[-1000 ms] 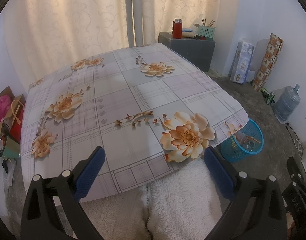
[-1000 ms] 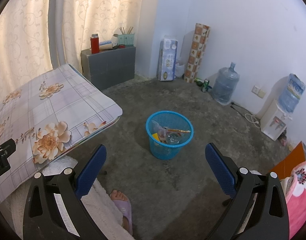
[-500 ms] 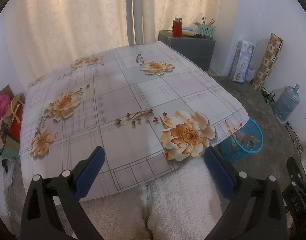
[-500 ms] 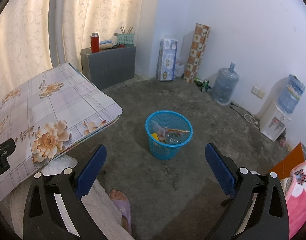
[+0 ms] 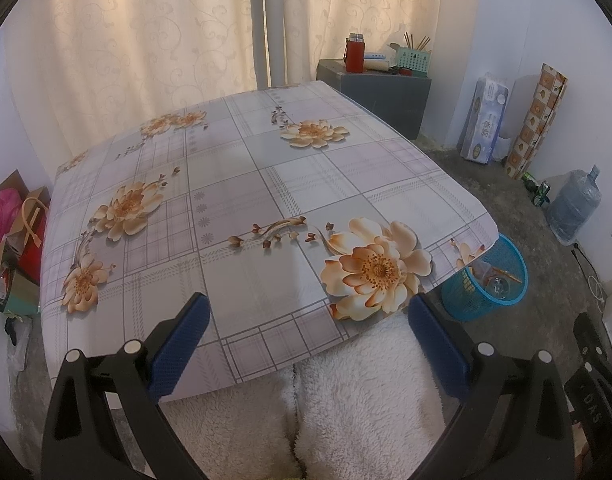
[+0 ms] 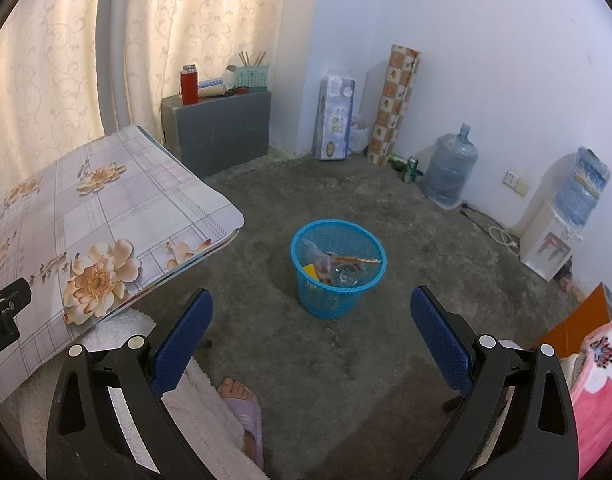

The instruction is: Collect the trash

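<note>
Right gripper (image 6: 311, 328) jaws wide apart, nothing between them; the blue basket (image 6: 306, 248) stands on the floor ahead, centred in the gap but well clear of the tips, upright with its mouth up, trash (image 6: 339, 268) inside with a thin stick lying flat across the top, roughly left-right in the right wrist view. Left gripper (image 5: 307, 334) jaws also apart and empty, over the near edge of the floral bench (image 5: 242, 184), basket (image 5: 509, 252) just past the bench's right corner.
</note>
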A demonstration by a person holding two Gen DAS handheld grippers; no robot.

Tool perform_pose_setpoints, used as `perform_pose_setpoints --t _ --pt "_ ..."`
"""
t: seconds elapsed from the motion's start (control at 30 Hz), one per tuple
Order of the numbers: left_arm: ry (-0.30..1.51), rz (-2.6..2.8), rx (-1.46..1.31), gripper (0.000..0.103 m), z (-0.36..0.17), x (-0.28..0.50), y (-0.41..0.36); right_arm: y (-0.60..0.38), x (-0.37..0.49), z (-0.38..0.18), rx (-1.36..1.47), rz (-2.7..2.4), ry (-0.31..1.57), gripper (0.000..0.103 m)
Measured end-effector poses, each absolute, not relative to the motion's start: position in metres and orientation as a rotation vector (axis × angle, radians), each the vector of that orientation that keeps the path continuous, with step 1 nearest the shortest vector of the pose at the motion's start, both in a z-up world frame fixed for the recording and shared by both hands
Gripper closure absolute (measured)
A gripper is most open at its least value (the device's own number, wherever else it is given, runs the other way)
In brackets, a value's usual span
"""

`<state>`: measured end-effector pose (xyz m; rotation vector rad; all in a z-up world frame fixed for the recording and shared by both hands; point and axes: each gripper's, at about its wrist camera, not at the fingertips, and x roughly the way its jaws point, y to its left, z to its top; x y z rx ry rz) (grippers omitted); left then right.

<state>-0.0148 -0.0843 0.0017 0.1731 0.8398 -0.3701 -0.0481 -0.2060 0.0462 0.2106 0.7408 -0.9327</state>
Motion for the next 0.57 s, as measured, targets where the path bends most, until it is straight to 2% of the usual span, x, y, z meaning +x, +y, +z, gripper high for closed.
perform_pose_setpoints --t 0.57 --pt "0.843 -0.37 0.172 0.006 0.0023 -0.0151 -0.0842 -0.2069 -0.0483 0.0464 0.211 -0.931 0.74 0.008"
